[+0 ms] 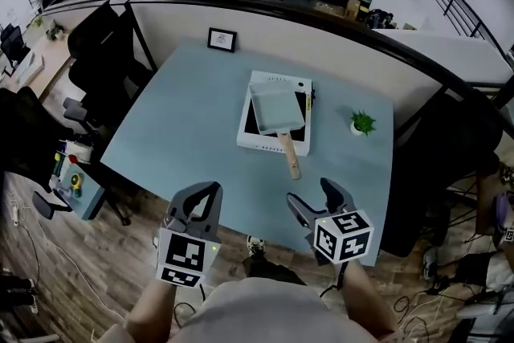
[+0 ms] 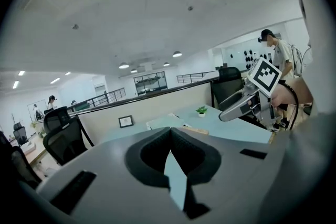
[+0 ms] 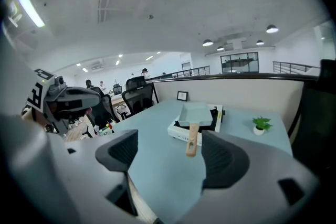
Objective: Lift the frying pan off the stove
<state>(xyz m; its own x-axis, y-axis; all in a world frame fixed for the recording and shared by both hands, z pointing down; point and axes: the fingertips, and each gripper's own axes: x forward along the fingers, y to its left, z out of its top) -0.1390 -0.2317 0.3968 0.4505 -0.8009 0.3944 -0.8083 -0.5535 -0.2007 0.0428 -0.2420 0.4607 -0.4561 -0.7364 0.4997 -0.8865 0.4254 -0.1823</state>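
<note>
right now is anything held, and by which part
Nothing is held: the left gripper is shut and empty, the right gripper open; the pale blue square frying pan sits on the white stove.

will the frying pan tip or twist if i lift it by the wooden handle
Likely front-heavy: the frying pan carries its broad rectangular body beyond the wooden handle, so it may dip. It looks rigid. The smooth handle might twist in the jaws.
</note>
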